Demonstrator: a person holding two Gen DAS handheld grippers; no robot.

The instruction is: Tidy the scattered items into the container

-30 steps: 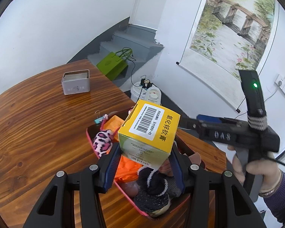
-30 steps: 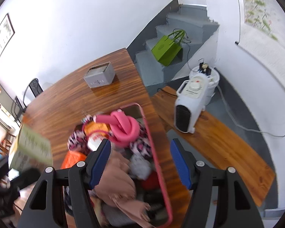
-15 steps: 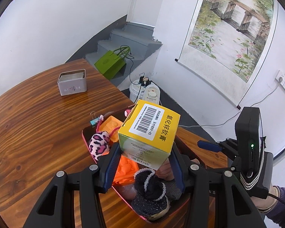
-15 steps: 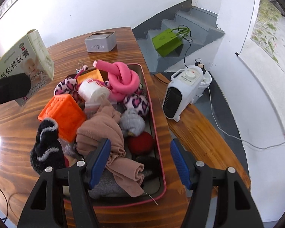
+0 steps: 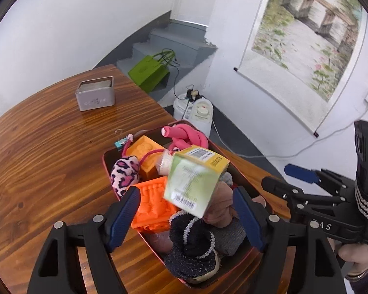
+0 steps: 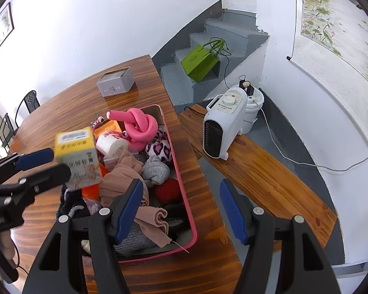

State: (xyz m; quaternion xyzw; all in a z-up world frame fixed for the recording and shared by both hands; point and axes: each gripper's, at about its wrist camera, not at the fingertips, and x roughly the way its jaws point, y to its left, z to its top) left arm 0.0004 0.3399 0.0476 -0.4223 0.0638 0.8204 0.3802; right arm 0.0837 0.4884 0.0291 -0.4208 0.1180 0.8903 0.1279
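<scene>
Over the near half of the pink container (image 6: pixel 181 174), the yellow-and-green carton (image 5: pixel 196 178) sits tilted between the spread jaws of the left gripper (image 5: pixel 186 216). Both blue pads stand clear of its sides in the left wrist view. Motion blur smears its printing, and whether it rests on the pile or is in the air cannot be told. From the right wrist view the carton (image 6: pixel 78 158) overlaps the left gripper's pad, so contact cannot be judged there either.

The right gripper (image 6: pixel 181 210) has its jaws spread with nothing between them, over the container's right rim and the wooden surface (image 6: pixel 203 267).

The container is a shallow rectangular tray with rounded corners; its near end is cut off behind the gripper bodies. Contents are heaped:
- a knotted pink foam tube (image 6: pixel 138 125), smooth;
- two orange moulded blocks (image 5: pixel 154 203), embossed;
- a leopard-print plush ball (image 6: pixel 158 149);
- a dark knitted sock bundle (image 5: pixel 191 245), fuzzy;
- folded tan cloth (image 6: pixel 125 178);
- a red fuzzy ball (image 6: pixel 168 191), partly hidden.

Far on the surface stands a grey rectangular tin (image 5: pixel 95 96).
</scene>
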